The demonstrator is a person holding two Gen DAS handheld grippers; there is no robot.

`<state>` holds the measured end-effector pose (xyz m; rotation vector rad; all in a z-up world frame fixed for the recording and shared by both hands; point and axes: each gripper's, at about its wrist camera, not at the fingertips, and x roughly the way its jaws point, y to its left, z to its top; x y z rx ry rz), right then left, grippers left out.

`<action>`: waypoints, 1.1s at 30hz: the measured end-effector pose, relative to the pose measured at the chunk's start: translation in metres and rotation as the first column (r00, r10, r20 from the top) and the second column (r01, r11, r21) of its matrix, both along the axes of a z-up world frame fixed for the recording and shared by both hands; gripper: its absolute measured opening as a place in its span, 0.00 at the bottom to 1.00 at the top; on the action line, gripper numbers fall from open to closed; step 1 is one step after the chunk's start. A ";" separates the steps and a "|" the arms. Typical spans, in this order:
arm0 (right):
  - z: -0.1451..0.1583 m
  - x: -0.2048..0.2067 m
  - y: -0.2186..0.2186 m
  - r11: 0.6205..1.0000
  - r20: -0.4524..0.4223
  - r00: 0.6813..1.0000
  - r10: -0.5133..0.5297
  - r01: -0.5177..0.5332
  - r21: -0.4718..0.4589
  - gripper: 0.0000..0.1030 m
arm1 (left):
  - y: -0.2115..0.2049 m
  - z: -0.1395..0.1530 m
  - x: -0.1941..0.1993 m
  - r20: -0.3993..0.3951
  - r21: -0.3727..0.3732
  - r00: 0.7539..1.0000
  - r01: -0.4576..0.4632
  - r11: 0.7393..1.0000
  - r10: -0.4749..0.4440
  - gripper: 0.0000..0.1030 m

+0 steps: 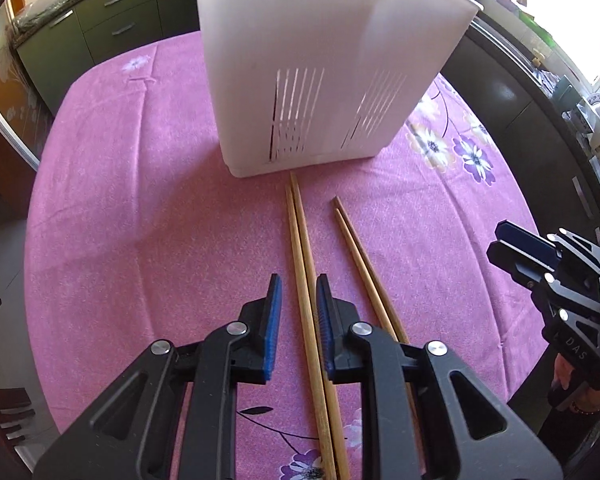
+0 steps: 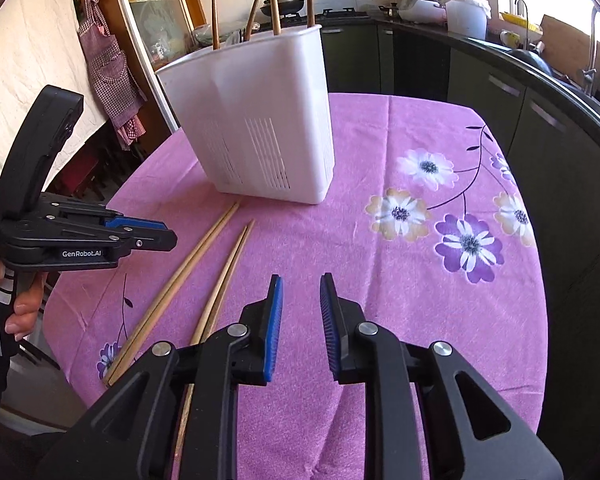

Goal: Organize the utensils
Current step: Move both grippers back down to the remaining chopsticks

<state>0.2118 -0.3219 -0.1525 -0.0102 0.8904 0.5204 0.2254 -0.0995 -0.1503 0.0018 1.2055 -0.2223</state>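
Observation:
Two pairs of wooden chopsticks lie on the pink tablecloth in front of a white slotted utensil holder (image 1: 320, 68). My left gripper (image 1: 298, 292) is open and hovers over the left pair (image 1: 300, 236), which runs between its blue pads. The right pair (image 1: 360, 256) lies just to its right. My right gripper (image 2: 301, 292) is open and empty, right of both pairs (image 2: 188, 276) (image 2: 228, 268). The holder (image 2: 256, 120) has several chopsticks (image 2: 274, 0) standing in it. Each gripper shows in the other view: the right one (image 1: 500, 240), the left one (image 2: 168, 236).
The table carries a pink floral cloth (image 2: 420, 208); its edges are near on the left and front. Dark kitchen cabinets (image 2: 500, 92) and a counter with a sink and pots ring the far and right sides. An apron (image 2: 108, 68) hangs at the left.

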 end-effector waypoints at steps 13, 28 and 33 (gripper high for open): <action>0.000 0.004 -0.008 0.999 -0.024 1.000 -0.010 0.011 0.031 0.25 | -0.007 -0.016 0.010 -0.037 0.045 0.999 0.003 0.999 -0.002 0.16; -0.005 0.004 -0.006 0.999 -0.043 0.999 -0.002 0.004 0.039 0.25 | -0.013 -0.021 0.014 -0.048 0.071 0.999 0.015 0.997 -0.012 0.16; -0.006 0.003 -0.005 0.999 -0.048 0.999 0.002 -0.001 0.038 0.25 | -0.020 -0.023 0.015 -0.043 0.099 0.999 0.022 0.995 -0.018 0.16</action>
